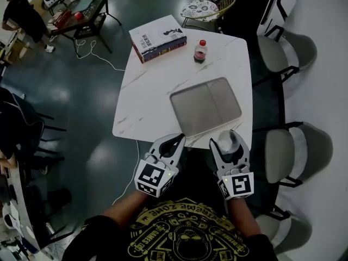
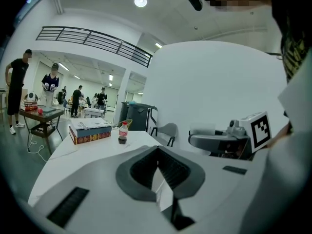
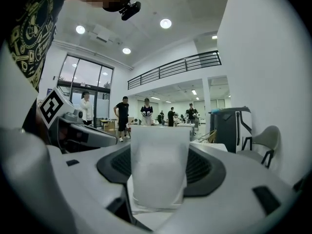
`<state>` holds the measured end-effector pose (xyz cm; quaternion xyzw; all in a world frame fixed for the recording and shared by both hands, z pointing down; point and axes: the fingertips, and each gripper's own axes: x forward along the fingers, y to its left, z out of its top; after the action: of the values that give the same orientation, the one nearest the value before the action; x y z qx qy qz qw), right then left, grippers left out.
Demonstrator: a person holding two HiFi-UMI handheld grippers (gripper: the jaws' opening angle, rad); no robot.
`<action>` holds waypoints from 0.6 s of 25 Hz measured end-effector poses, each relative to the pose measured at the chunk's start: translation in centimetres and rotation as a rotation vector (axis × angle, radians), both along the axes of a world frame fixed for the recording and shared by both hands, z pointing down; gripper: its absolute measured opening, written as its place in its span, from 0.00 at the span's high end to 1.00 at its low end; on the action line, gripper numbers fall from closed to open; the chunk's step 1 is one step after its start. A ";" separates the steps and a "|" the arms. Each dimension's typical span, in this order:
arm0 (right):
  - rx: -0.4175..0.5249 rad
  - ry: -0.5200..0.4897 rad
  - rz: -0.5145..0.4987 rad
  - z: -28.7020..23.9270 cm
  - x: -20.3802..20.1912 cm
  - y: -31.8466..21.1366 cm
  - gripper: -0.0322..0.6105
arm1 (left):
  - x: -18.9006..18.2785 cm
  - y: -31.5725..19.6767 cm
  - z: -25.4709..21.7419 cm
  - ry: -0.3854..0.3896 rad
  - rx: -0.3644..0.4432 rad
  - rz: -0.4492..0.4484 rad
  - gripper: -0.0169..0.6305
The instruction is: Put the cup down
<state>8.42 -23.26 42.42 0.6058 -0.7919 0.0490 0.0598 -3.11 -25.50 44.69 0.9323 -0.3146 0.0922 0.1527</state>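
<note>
A translucent plastic cup [image 1: 227, 140] stands upright between the jaws of my right gripper [image 1: 228, 147], which is shut on it. In the right gripper view the cup [image 3: 158, 165] fills the middle, and the dark pads [image 3: 207, 167] press on both its sides. The cup hangs over the near edge of the white marble table [image 1: 147, 91], just in front of a grey tray [image 1: 206, 105]. My left gripper [image 1: 177, 140] is level with it to the left, shut and holding nothing. Its tips [image 2: 158, 152] meet in the left gripper view.
A boxed book [image 1: 157, 37] and a small cola bottle [image 1: 200, 51] stand at the table's far edge. Grey chairs [image 1: 291, 53] line the right side, and a wicker chair [image 1: 202, 8] is beyond the table. A side table [image 1: 87, 10] and people are far left.
</note>
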 end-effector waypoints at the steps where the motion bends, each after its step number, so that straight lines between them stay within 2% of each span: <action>1: -0.005 -0.001 -0.015 0.4 -0.1 -0.6 0.53 | 0.0 -0.4 0.1 -0.006 -0.002 -0.006 0.96; 8: -0.068 0.006 -0.115 3.5 -1.3 -5.1 0.53 | 0.2 -3.3 1.8 -0.044 -0.051 -0.064 0.96; 15: -0.069 -0.040 -0.229 7.5 -2.0 -8.5 0.53 | 0.3 -5.8 5.0 -0.120 -0.096 -0.121 0.96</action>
<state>6.42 -31.74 49.94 0.5077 -0.8548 0.0812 0.0703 -2.83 -31.31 49.68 0.8960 -0.3743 0.1534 0.1833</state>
